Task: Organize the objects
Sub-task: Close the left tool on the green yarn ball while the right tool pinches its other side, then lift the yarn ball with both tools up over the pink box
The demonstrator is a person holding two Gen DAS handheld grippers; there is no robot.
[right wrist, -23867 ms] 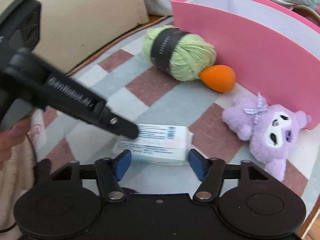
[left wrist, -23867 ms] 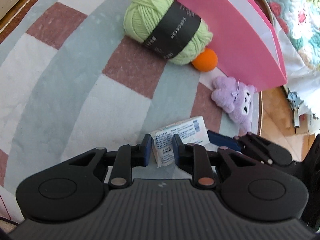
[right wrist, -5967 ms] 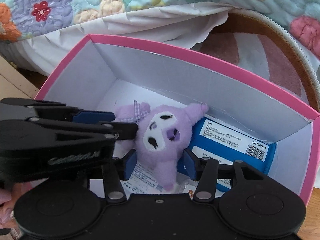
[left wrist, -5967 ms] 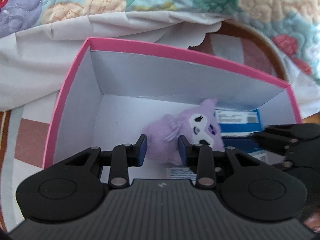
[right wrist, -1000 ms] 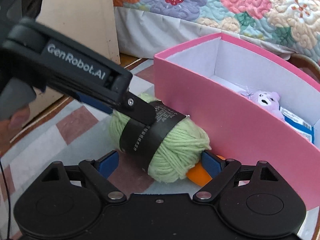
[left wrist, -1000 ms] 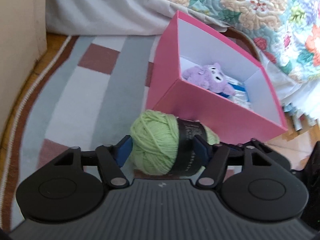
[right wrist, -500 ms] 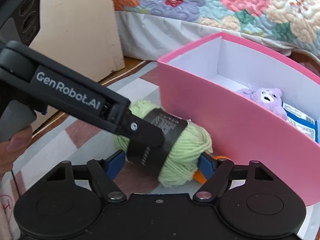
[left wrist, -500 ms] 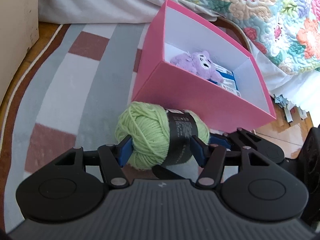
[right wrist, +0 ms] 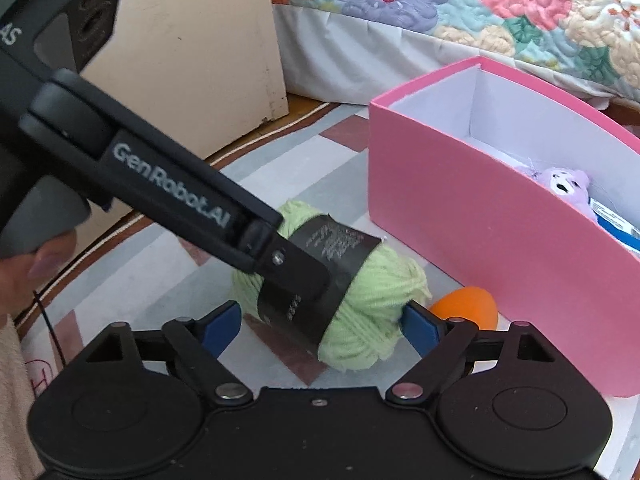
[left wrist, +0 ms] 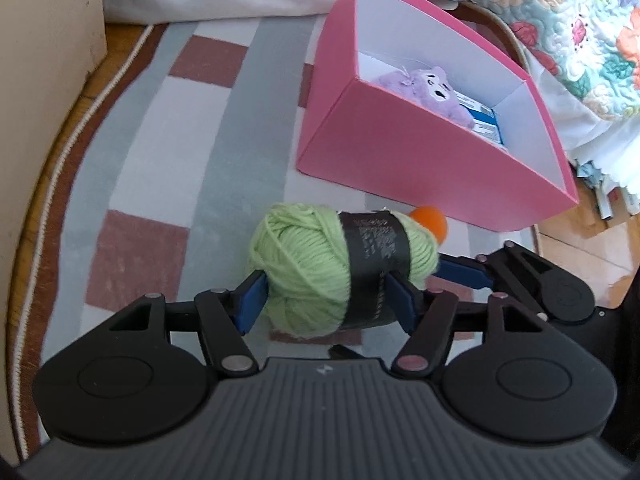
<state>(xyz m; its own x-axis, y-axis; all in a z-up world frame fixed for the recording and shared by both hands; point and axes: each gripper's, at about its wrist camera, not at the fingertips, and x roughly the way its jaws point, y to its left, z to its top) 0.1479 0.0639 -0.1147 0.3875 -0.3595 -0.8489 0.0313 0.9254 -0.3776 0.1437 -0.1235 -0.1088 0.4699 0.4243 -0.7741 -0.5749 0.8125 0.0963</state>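
A: Green wool, soft and springy: the skein of light green yarn with a black paper band (left wrist: 340,268) lies on the striped grey, white and red rug (left wrist: 152,168), just in front of the open pink cardboard box (left wrist: 420,160), with the small orange egg-shaped sponge (right wrist: 466,308) at its far end.

B: How will it handle?

A: I judge it light and squashy, so it gives under pressure and nothing in it can break. The paper band could slide or tear, so the bare wool on either side of the band looks like the safer hold.

B: Which way does it point?

A: Its long axis runs across the left wrist view, one rounded end towards the left, the other towards the sponge and the box.

B: And the 2 grippers?

A: The left gripper (left wrist: 326,300) has its blue pads pressed on the skein, 1 on wool, 1 on the band, though its jaws have just been opening. The right gripper (right wrist: 320,326) straddles the skein lengthwise; its jaws have just been opening too, and the left pad stands clear of the wool.

B: What is already in the box?

A: A purple plush toy (left wrist: 424,88) and a blue and white packet (left wrist: 486,120).
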